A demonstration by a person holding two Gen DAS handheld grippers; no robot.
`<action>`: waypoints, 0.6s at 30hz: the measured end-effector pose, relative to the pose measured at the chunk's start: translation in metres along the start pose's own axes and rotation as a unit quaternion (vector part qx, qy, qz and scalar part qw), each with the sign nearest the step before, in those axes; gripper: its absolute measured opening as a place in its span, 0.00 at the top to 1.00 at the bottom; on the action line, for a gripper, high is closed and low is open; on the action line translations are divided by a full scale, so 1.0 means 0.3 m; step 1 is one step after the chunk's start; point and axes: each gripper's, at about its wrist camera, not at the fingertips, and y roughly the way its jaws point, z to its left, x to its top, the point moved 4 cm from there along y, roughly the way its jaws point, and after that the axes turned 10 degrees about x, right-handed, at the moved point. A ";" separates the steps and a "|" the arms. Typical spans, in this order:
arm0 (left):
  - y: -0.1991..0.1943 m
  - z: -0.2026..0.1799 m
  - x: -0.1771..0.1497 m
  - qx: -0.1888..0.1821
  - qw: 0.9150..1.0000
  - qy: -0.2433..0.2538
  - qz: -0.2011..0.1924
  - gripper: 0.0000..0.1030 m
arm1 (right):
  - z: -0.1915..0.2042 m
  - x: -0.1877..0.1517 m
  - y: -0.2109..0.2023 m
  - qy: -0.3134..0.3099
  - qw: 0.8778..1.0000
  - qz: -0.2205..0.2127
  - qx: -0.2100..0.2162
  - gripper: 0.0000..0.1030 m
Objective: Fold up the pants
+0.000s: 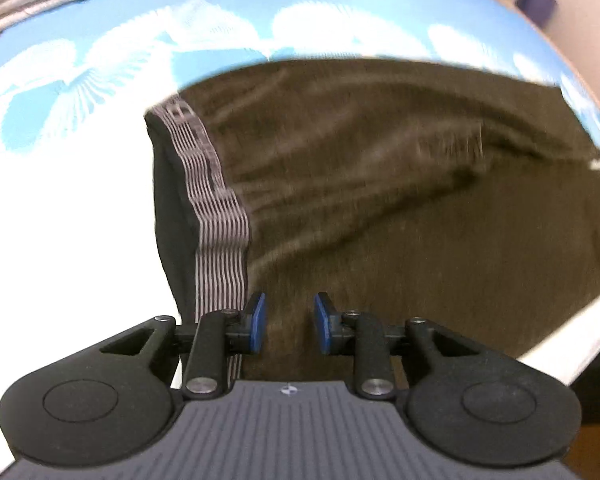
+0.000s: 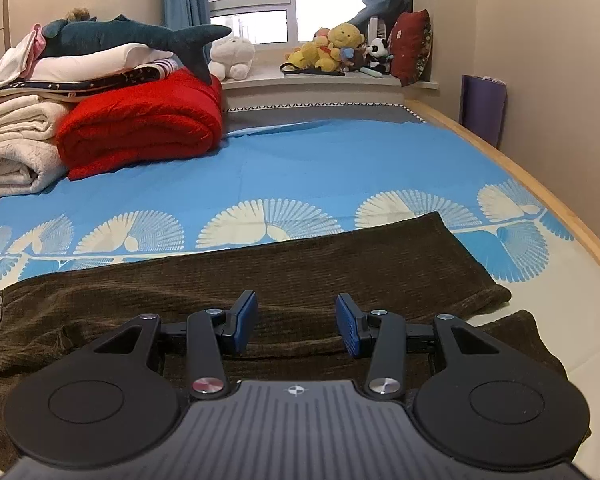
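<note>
Blue bed (image 2: pixel 320 152): both tools (parted) tilt over pants (image 2: pixel 300 272)

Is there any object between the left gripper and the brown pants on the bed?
Nothing visible. The left gripper hangs open directly over the pants, beside the striped waistband, with only cloth below it.

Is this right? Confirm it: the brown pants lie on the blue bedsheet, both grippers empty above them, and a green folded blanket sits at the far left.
One detail is wrong: the folded blanket is red, not green, as the right wrist view shows. The rest holds: the brown pants lie on the blue bedsheet, with the left gripper and right gripper empty above them.
</note>
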 end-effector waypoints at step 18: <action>-0.159 0.111 0.197 0.102 0.970 -0.165 -0.148 0.45 | -0.060 0.015 0.059 0.071 0.997 0.011 -0.017 0.55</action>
